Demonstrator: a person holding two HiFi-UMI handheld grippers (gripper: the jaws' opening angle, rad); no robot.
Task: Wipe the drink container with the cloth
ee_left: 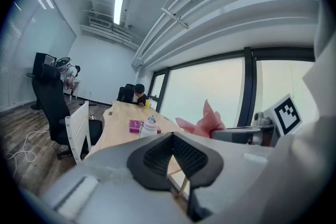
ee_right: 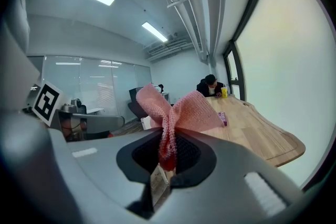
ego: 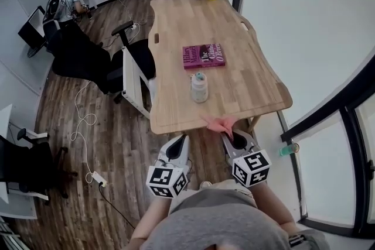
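- Right now the right gripper (ee_right: 165, 159) has its jaws clamped on a bunched fold of the pink cloth (ee_right: 181, 107), whose two loose corners fan out above the pads.
- The left gripper (ee_left: 172, 160) has its pads pressed together with nothing between them.
- In the head view both grippers hover off the near edge of the wooden table (ego: 176, 26), and the cloth hangs just over that edge.
- The drink container, a pale bottle (ego: 199, 88) with a bluish top, stands upright near the table's middle, just in front of a pink book (ego: 203, 56) and well apart from both grippers.
- Nothing steadies the bottle, so a one-handed swipe could push it over or slide it into the book. The left gripper would probably have to open and grip it first.
- The cloth is pinched at a narrow bunch, so a drag across the bottle could tug it free or let bare jaw scrape the surface.
- Whether the bottle's top is sealed is too small to tell. If it is loose, a tip would likely spill toward the book.
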